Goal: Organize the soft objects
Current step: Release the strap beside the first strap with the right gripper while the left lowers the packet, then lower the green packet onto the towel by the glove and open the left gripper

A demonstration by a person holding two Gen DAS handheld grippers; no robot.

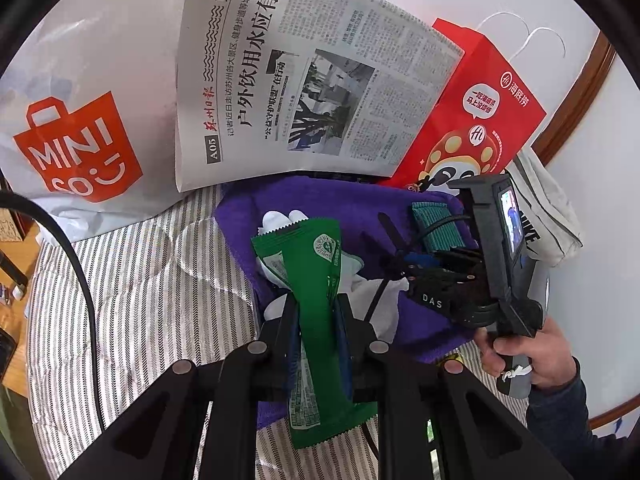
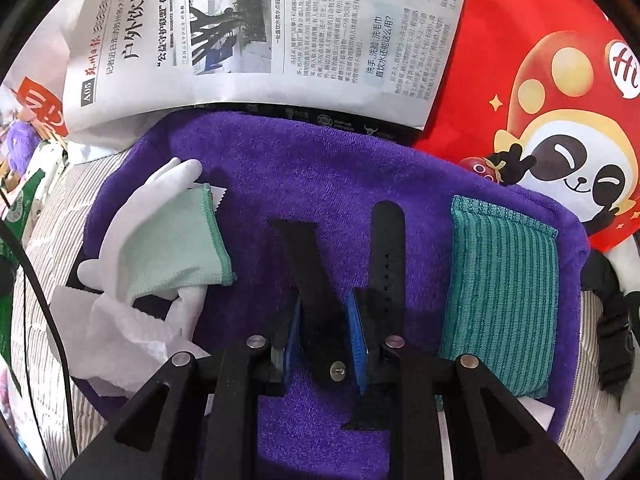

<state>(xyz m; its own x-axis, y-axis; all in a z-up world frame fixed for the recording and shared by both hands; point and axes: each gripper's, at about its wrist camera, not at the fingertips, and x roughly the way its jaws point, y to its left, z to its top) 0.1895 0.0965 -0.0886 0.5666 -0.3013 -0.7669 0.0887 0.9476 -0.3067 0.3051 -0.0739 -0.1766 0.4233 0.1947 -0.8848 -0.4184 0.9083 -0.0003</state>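
My left gripper [image 1: 316, 312] is shut on a green snack packet [image 1: 316, 280] and holds it above a purple towel [image 1: 332, 200]. On the towel [image 2: 288, 176] lie a mint cloth [image 2: 180, 240], white gloves [image 2: 160, 184], crumpled white tissue [image 2: 120, 340], a teal ribbed cloth [image 2: 504, 296] and a black watch strap in two pieces [image 2: 388, 248]. My right gripper [image 2: 324, 320] is shut on one strap piece [image 2: 308, 280], low over the towel. The right gripper also shows in the left wrist view [image 1: 404, 260].
A newspaper [image 1: 304, 76] leans behind the towel. A red paper bag [image 1: 476, 112] stands at the right, a white Miniso bag [image 1: 76, 140] at the left. A striped sheet [image 1: 152, 292] covers the surface. A black cable [image 1: 76, 264] runs at the left.
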